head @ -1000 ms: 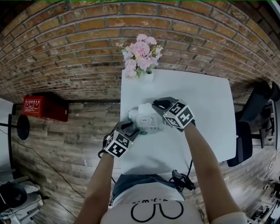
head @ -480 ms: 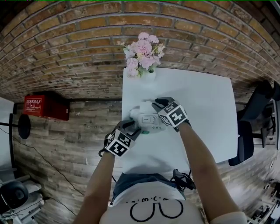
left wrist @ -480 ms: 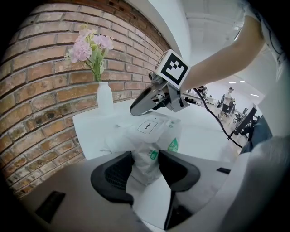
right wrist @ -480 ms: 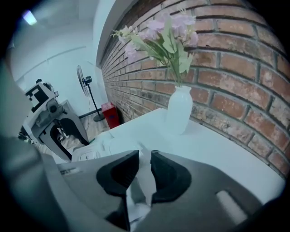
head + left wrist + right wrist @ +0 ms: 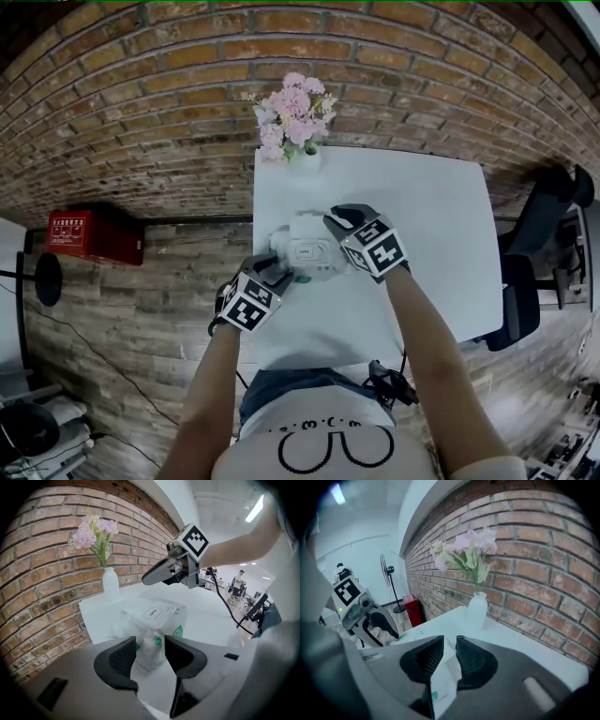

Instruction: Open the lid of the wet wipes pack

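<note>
Right gripper [image 5: 450,660] shifts slightly, fingers wider yet pinching one end of the soft white plastic wet wipes pack [image 5: 305,253]; left gripper [image 5: 151,654] clamps the other end; flat white lid [image 5: 153,613] between them unopened.

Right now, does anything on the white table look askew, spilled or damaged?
Nothing spilled or broken. The soft white wet wipes pack is squeezed narrow where the left gripper clamps its end, while the right gripper pinches its opposite edge. The white vase of pink flowers stands upright.
</note>
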Demonstrator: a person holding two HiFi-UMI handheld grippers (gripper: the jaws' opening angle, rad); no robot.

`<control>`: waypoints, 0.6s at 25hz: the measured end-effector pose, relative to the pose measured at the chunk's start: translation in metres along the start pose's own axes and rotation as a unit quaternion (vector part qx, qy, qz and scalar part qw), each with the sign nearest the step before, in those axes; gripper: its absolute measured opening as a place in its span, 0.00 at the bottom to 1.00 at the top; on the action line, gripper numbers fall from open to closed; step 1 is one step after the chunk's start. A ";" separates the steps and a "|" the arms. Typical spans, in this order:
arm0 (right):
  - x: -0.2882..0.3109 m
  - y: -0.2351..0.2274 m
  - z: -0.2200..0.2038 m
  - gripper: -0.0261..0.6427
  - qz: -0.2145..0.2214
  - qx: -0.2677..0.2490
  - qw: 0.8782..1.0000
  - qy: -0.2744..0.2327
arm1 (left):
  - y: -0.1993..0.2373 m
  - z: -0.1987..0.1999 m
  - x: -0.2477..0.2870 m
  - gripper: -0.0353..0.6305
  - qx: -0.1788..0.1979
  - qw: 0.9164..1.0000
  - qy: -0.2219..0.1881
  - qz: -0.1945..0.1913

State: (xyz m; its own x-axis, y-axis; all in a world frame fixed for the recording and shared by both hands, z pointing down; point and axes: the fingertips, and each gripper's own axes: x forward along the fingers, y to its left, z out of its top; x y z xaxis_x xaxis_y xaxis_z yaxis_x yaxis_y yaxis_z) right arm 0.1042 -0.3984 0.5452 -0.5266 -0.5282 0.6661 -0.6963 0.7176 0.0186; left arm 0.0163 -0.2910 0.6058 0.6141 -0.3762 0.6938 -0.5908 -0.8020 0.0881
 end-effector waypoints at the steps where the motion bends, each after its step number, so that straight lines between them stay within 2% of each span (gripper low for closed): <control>1: -0.007 0.000 0.004 0.16 -0.005 -0.001 1.000 -0.009 | 0.000 0.002 -0.003 0.34 0.000 1.000 -0.004 0.004; 7: -0.052 0.013 0.027 0.04 -0.024 -0.004 0.998 -0.064 | 0.003 0.025 -0.035 0.34 0.003 0.998 -0.046 0.039; 9: -0.068 0.019 0.034 0.04 -0.035 -0.009 0.996 -0.079 | 0.005 0.036 -0.049 0.34 -0.001 0.996 -0.065 0.054; 15: -0.130 0.043 0.060 0.04 -0.082 0.002 0.985 -0.149 | 0.000 0.075 -0.101 0.34 -0.019 0.984 -0.149 0.097</control>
State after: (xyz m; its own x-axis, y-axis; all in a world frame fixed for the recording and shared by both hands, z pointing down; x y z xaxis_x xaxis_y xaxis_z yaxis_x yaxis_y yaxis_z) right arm 0.1134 -0.3265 0.4148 -0.5272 -0.7470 0.4050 -0.7849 0.6107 0.1047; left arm -0.0066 -0.2878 0.4818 0.6114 -0.6442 0.4596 -0.7277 -0.6859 0.0066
